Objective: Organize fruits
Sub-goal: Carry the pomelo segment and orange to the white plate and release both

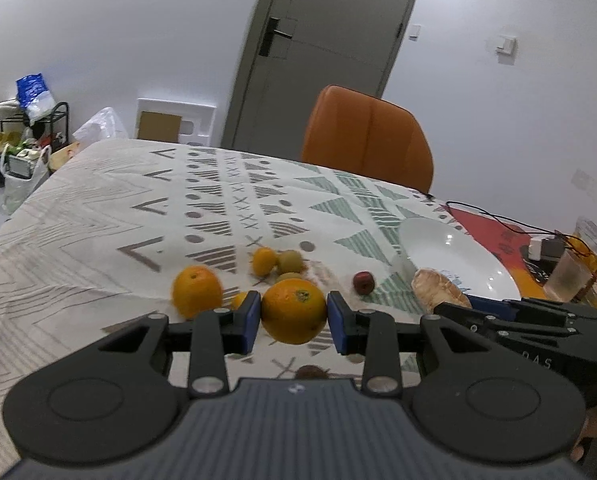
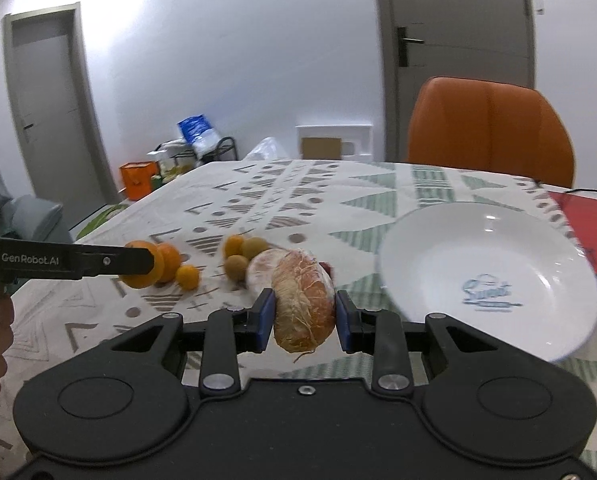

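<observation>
White plate (image 2: 494,248) beside held pomelo segment (image 2: 303,300)

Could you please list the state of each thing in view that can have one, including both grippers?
left gripper: shut on the large orange, lifted off the cloth.
right gripper: shut on the peeled citrus piece, held beside the bowl.
white bowl: upright, nothing in it.
second orange: lying on the tablecloth.
red fruit: lying loose near the bowl.
door: closed.
</observation>
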A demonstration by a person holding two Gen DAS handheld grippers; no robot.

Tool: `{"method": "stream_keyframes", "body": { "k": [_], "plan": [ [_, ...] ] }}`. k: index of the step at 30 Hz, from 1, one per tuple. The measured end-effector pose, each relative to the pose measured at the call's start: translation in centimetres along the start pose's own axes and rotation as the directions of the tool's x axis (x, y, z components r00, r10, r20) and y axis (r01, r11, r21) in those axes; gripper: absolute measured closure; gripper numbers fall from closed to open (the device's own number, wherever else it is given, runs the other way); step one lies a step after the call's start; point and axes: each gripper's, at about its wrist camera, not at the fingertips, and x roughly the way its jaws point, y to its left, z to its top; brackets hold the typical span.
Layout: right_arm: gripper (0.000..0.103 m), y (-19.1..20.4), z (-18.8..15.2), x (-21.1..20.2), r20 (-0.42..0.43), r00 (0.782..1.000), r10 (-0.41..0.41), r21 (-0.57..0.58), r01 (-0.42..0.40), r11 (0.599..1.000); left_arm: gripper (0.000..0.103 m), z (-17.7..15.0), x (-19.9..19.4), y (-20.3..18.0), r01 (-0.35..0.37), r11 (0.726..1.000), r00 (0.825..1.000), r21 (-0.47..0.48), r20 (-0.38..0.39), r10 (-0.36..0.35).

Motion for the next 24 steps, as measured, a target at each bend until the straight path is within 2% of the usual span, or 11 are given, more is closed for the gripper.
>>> {"method": "stream_keyframes", "body": {
  "k": [13,24],
  "plan": [
    [0.073,-4.8,-1.2,-1.7,0.015,0.989,-0.15,0.087,0.148,0.985,0.068,0.8,3.0,-4.6,0.07,0.994,0.997,0.082,-0.022,-0.068],
    [0.073,-8.9,-1.7,-3.1,0.035,0.977,-0.21,0.161,0.202,0.966,0.068,1.7,5.7,-8.5,0.098,0.986,0.995,0.135,-0.043,-0.093]
  ]
}}
